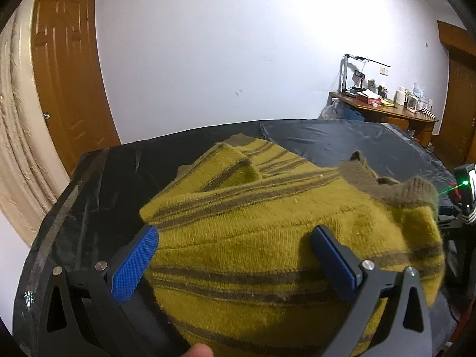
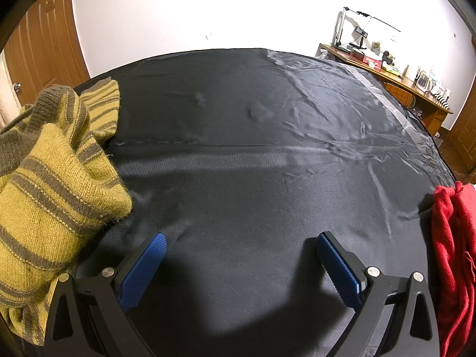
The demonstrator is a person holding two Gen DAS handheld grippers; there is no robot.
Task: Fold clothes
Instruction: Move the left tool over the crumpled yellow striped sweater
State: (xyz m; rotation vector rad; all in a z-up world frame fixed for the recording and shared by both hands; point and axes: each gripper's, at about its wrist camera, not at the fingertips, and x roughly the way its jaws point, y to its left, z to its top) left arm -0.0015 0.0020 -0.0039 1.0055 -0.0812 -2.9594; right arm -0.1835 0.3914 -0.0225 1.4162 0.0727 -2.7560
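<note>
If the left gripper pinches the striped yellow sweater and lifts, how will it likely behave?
Probably floppy: the sweater already lies bunched in soft folds. Its thick, fuzzy knit suggests good grip for the left gripper, whose jaws stand open. It may drag easily on the smooth black cloth.

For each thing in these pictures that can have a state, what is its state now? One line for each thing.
Left gripper: open, jaws wide, over the sweater, holding nothing.
Right gripper: open, empty, above bare cloth.
Striped sweater: crumpled in a heap, not folded.
Red garment: bunched at the table's right edge, not folded.
Black table cloth: spread out, slightly wrinkled.
Door: closed.
</note>
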